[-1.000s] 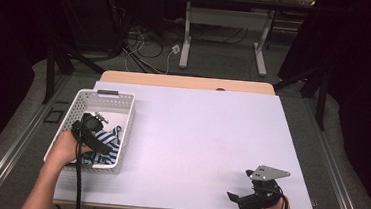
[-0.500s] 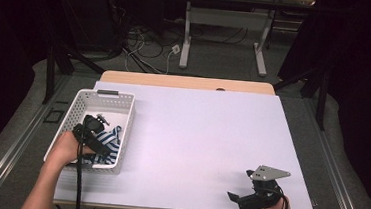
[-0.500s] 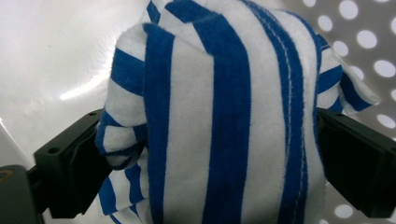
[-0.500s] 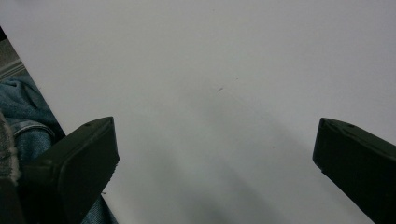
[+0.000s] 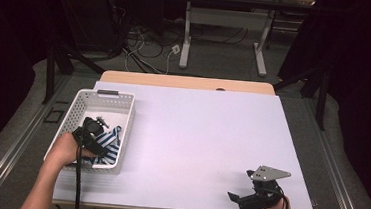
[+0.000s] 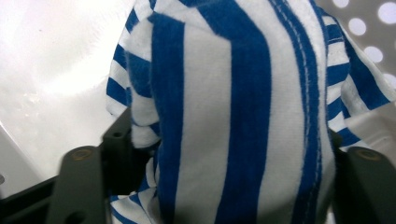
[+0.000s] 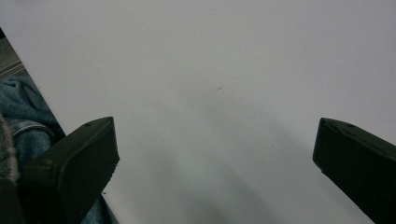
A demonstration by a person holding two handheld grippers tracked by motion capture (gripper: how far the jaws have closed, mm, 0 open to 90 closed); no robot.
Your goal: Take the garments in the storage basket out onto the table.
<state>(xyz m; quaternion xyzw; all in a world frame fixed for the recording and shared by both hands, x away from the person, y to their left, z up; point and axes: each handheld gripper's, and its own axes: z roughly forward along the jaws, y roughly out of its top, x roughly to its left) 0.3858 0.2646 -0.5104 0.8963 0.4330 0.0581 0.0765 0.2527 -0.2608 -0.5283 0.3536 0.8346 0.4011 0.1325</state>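
Note:
A blue-and-white striped cloth (image 5: 111, 143) lies in the near end of a white perforated basket (image 5: 106, 94) at the table's left. My left gripper (image 5: 100, 134) reaches down into the basket. Its jaws have just been closing, and in the left gripper view the bunched striped cloth (image 6: 224, 93) sits between them, touching both pads of my left gripper (image 6: 229, 154). Near the front right corner of the white table (image 5: 196, 135), my right gripper (image 5: 238, 199) rests low, and in the right gripper view my right gripper (image 7: 215, 154) is open over bare tabletop.
The basket's far half holds nothing I can make out. The table's near edge and a denim-clad leg (image 7: 23, 116) show left of the right gripper. Desk legs and cables (image 5: 178, 39) stand on the floor beyond the table.

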